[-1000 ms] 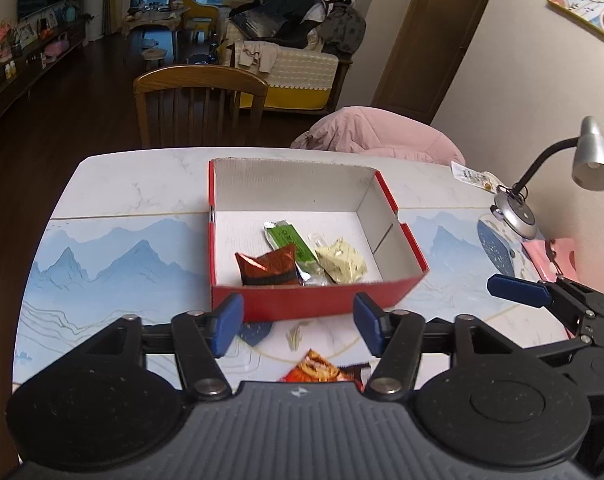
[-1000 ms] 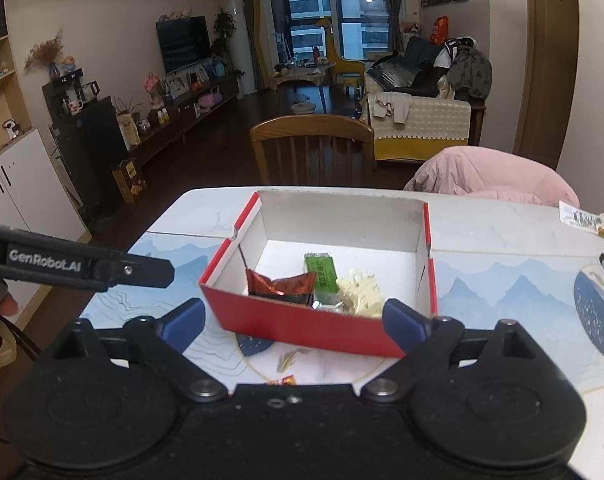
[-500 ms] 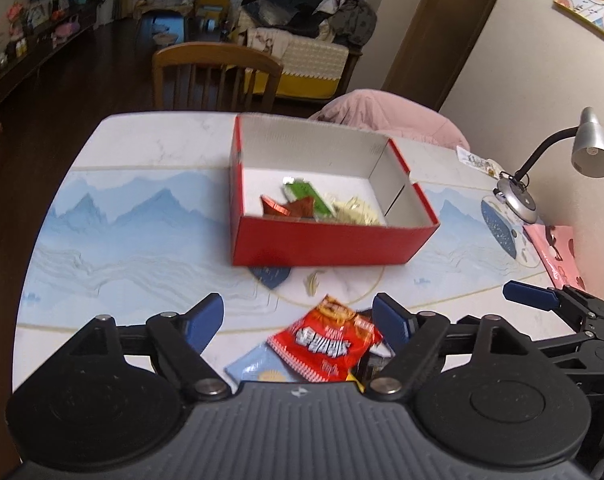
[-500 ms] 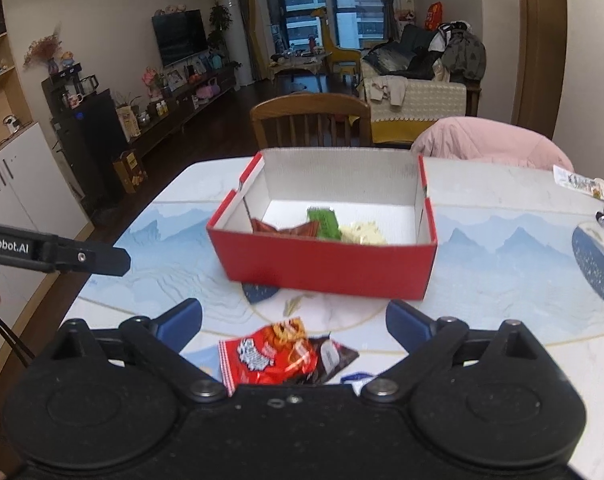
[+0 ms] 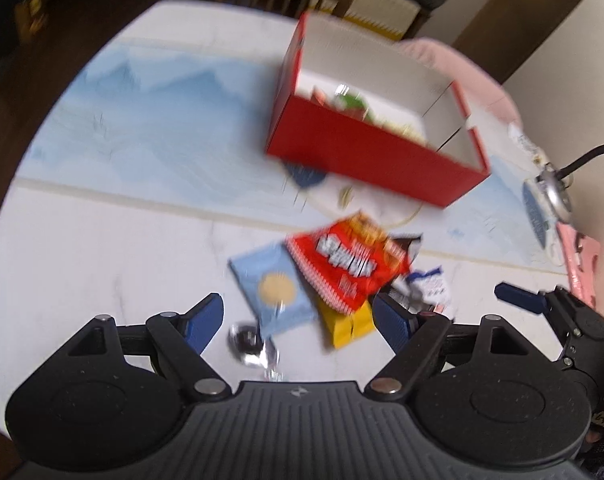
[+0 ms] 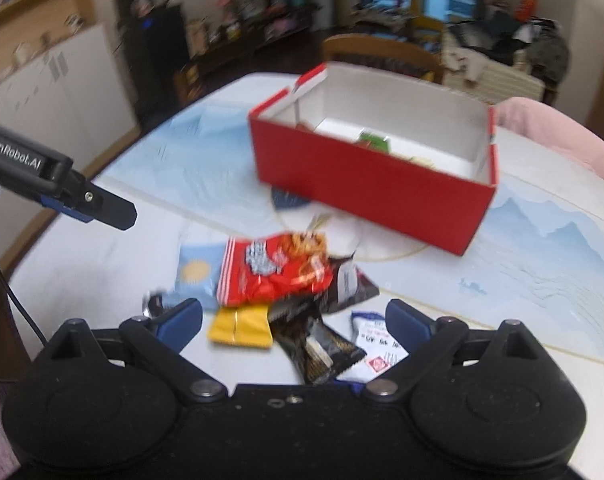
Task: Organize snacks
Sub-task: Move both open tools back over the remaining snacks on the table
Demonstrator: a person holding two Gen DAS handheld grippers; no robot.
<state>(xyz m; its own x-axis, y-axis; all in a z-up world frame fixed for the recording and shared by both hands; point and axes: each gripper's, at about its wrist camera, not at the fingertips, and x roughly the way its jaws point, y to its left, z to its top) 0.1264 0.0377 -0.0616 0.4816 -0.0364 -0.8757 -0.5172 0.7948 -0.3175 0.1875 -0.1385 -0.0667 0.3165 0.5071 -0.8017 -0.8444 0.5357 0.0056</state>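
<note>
An open red box (image 5: 374,164) (image 6: 366,184) stands on the table, and a green packet (image 6: 376,140) shows inside it. In front of it lies a pile of snacks: a red bag (image 5: 346,260) (image 6: 273,272), a light blue packet (image 5: 271,284), a yellow packet (image 6: 239,326), a dark brown packet (image 6: 322,344) and a white packet (image 6: 376,344). My left gripper (image 5: 297,316) hangs open just over the blue and yellow packets, with a small silver-wrapped piece (image 5: 247,340) near its left finger. My right gripper (image 6: 293,320) is open above the yellow and brown packets. Neither grips anything.
A desk lamp's base (image 5: 554,196) and a pink item (image 5: 582,264) sit at the table's right edge. A wooden chair (image 6: 382,54) and a pink jacket (image 6: 554,132) are behind the table. The table's rounded left edge (image 5: 17,184) drops to dark floor.
Both grippers have sunk and tipped downward toward the table's front, bringing the snack pile between their fingers. The left jaws stand wider than a second ago. The box has not moved.
</note>
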